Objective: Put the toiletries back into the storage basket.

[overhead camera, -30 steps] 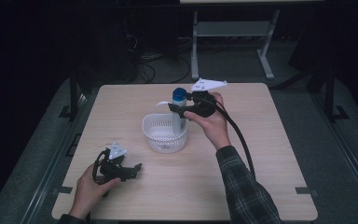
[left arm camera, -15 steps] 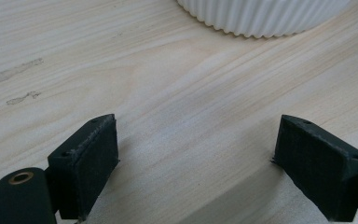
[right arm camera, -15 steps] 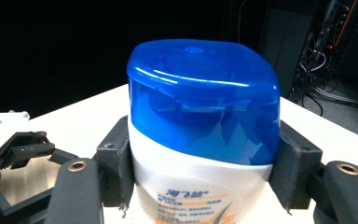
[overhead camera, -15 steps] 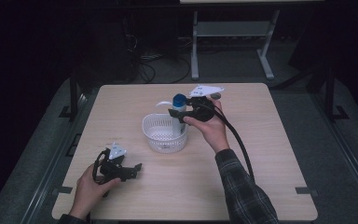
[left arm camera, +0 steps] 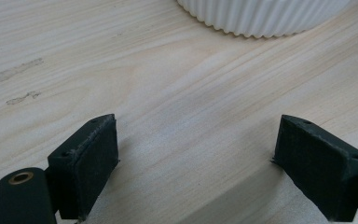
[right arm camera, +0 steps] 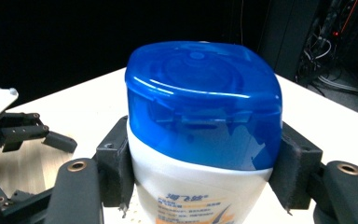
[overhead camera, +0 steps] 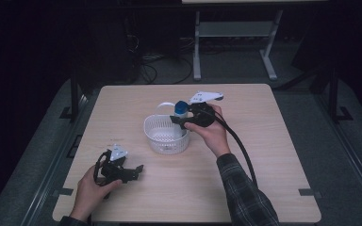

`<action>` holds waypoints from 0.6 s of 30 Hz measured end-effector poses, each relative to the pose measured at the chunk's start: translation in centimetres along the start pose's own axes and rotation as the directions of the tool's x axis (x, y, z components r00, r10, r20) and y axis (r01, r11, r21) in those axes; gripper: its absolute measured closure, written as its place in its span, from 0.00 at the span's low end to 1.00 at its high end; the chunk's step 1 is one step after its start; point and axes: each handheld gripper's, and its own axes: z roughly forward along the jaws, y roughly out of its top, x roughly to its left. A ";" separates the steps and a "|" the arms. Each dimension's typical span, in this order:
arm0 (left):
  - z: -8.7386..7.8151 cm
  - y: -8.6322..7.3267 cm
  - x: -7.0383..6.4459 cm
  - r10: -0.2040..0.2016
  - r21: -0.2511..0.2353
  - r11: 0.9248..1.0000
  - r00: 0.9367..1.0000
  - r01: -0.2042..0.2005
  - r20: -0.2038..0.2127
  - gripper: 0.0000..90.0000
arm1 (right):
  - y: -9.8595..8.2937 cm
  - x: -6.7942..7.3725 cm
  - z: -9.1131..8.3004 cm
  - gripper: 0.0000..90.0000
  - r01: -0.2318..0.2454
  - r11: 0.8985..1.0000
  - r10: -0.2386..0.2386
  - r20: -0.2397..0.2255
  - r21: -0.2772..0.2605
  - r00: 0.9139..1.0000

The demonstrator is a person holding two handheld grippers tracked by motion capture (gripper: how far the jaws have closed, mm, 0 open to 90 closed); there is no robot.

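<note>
Since the earlier frames, the right tongs (overhead camera: 179,118) have shifted only slightly with the bottle (overhead camera: 181,108) — the load sits a little lower and closer to the far rim of the white basket (overhead camera: 166,136), while the left tongs (overhead camera: 134,170) have not moved from the near left part of the table (overhead camera: 273,155).

Right side: the right tongs are clamped on a white bottle with a blue cap. In the right gripper view the two black pads (right arm camera: 115,163) press against the bottle's (right arm camera: 200,154) opposite sides just below the cap, and the bottle stands upright between them. From the high view the bottle is held off the table, at the far right edge of the basket; whether it overhangs the rim or hangs just behind it cannot be told. The person's right hand (overhead camera: 209,132) grips the tool, its cable trailing back along the plaid sleeve (overhead camera: 245,193).

Left side: the left tongs rest low over the bare wood with the jaws spread wide and nothing between them — the left gripper view shows both pads (left arm camera: 86,163) apart above plain table surface, with the ribbed wall of the basket (left arm camera: 261,16) ahead of them. The left hand (overhead camera: 92,190) holds this tool well apart from the basket.
</note>
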 end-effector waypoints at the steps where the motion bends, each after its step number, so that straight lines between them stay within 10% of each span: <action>1: 0.0 0.0 0.0 0.000 0.000 1.000 1.000 0.000 0.001 0.14 | -0.3 0.0 0.2 0.38 -0.001 1.000 0.001 0.000 0.012 1.000; 18: 0.0 0.0 0.0 0.003 0.003 1.000 1.000 -0.003 0.001 0.14 | -1.2 0.4 1.3 0.38 0.026 0.996 -0.027 0.006 0.086 1.000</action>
